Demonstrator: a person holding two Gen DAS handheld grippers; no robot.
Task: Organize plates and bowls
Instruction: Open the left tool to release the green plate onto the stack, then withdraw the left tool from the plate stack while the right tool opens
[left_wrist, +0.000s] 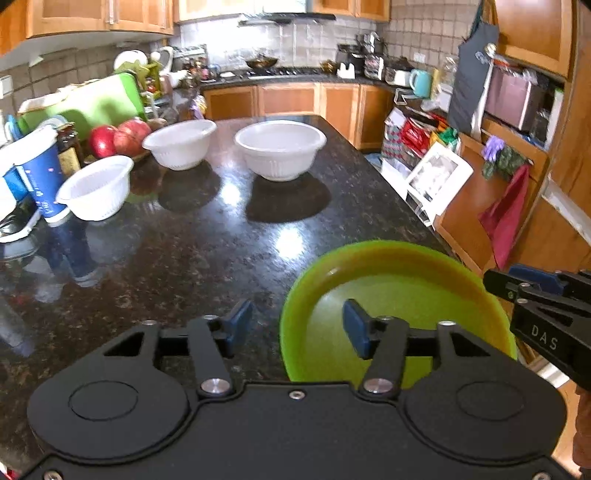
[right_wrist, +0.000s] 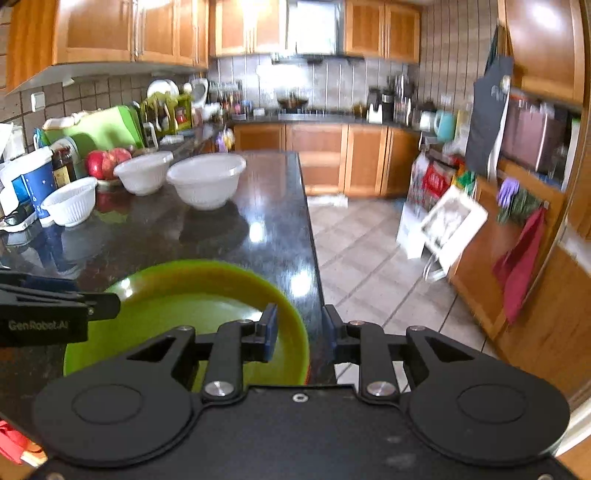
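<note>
A glossy lime-green plate (left_wrist: 399, 280) with a raised rim lies at the lower right of the left wrist view, on the near corner of the dark speckled tabletop (left_wrist: 207, 251); nothing lies in it. The left gripper (left_wrist: 295, 326) straddles the plate's left rim with its jaws well apart, one blue pad over the stone and the other over the plate's well, neither pressing on it. In the right wrist view the same plate sits at lower centre, and the right gripper (right_wrist: 297, 330) brackets its right rim, jaws partly open with a clear gap on each side of the rim (no grip).

Farther up the tabletop stand three white ribbed bowls, all empty: a large bowl (left_wrist: 280, 149) near the frame's centre, a middle bowl (left_wrist: 181, 144) to its left, and a small bowl (left_wrist: 96, 186) at the left. Behind them red pomegranates (left_wrist: 118, 138) rest beside a blue-and-white cup (left_wrist: 38, 173).
</note>
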